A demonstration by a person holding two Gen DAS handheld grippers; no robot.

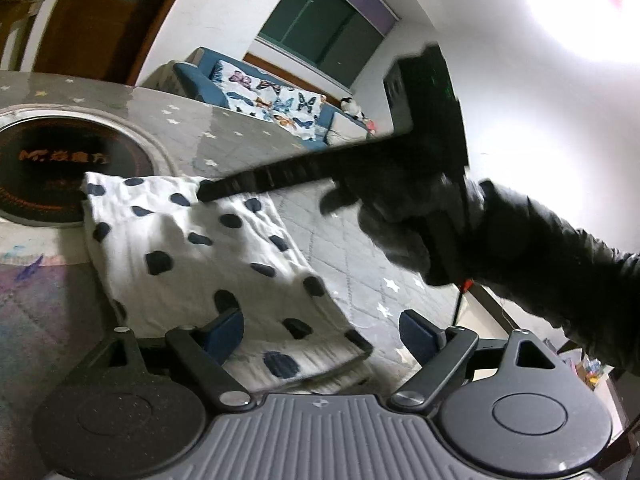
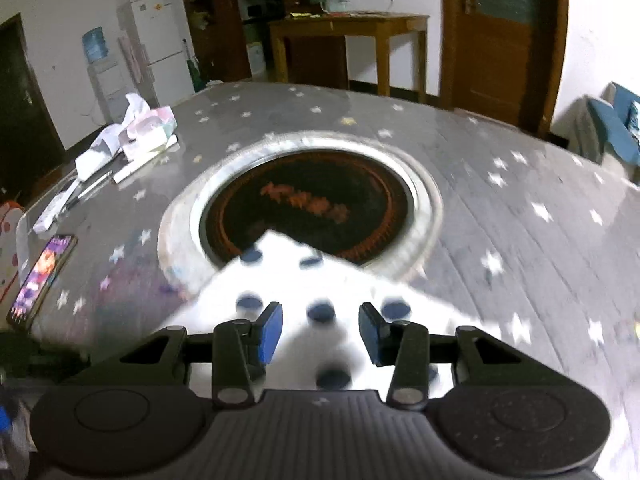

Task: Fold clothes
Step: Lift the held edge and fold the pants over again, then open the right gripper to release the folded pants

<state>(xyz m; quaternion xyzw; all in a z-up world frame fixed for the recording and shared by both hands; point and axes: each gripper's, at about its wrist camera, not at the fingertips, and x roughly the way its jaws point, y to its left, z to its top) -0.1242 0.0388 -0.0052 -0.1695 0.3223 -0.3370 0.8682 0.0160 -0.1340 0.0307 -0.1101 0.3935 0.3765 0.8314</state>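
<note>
A folded white cloth with dark blue dots [image 1: 208, 256] lies on the grey star-patterned table [image 1: 352, 256], its far corner over the rim of a round black cooktop. My left gripper [image 1: 320, 332] hovers over the cloth's near edge with its jaws wide open and nothing in them. In the left wrist view my right gripper [image 1: 208, 191], held by a dark-gloved hand [image 1: 400, 232], reaches in from the right with its tip over the cloth's far edge. In the right wrist view, the right gripper [image 2: 320, 332] is partly open above the cloth [image 2: 304, 292], with nothing pinched.
A round black cooktop [image 2: 308, 204] is set into the table. At the table's left are a phone [image 2: 40, 276], crumpled paper [image 2: 136, 128] and pens. Beyond the table stand a blue sofa with a butterfly blanket [image 1: 272, 100], a wooden table [image 2: 348, 28] and a fridge [image 2: 160, 40].
</note>
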